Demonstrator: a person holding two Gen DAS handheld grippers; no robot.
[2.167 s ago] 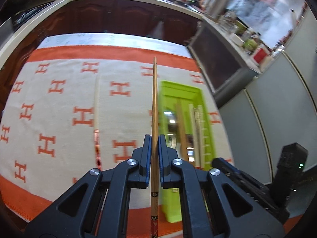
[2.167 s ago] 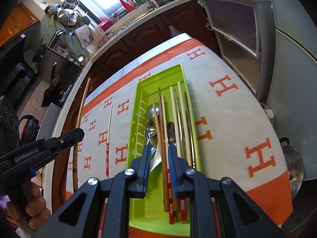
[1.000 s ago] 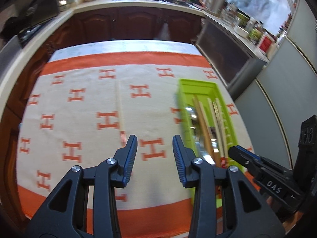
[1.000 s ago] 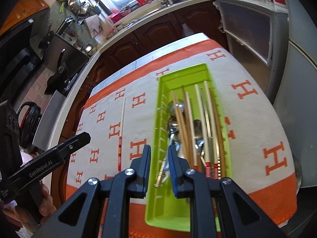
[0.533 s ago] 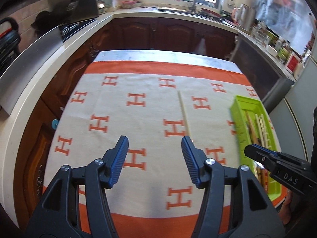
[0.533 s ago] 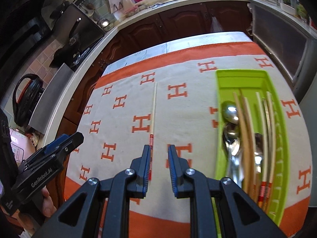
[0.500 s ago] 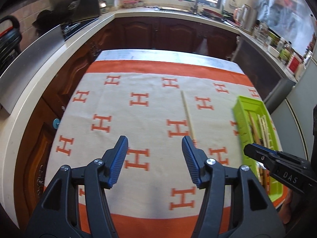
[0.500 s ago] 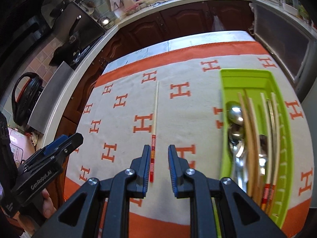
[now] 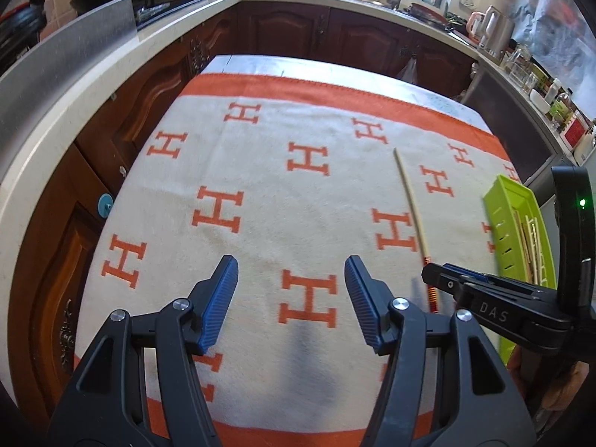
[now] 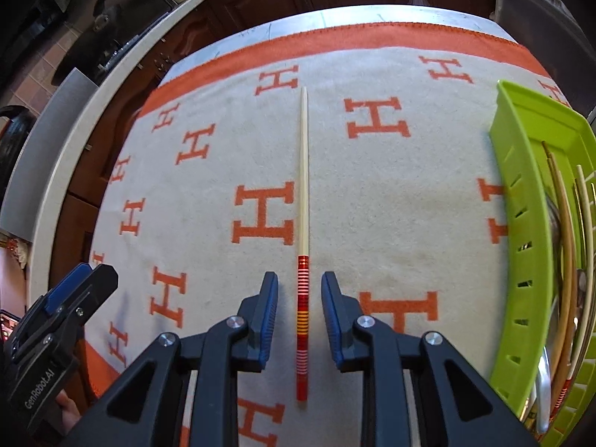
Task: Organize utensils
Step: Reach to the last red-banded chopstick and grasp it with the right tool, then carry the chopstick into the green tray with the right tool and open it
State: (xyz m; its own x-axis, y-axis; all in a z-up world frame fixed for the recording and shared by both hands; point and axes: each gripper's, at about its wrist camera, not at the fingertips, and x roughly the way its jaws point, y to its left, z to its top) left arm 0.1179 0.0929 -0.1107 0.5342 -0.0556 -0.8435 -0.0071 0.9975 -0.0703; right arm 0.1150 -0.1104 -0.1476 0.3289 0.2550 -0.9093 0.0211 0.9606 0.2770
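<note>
Fuzzy H-patterned cloth (image 10: pixel 372 201), slender chopstick (image 10: pixel 303 193)

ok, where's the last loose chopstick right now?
Right wrist view: the chopstick lies flat on the blanket, left of the green tray, its striped end between the right gripper's opening jaws, untouched.

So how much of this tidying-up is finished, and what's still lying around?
Mostly done: the green tray already holds spoons and several chopsticks. In hand: the right gripper straddles the red-banded end of the last loose chopstick on the blanket; its jaws are opening and not yet pressing on it. The left gripper is open and empty. Left: grasp that chopstick and put it in the tray.
</note>
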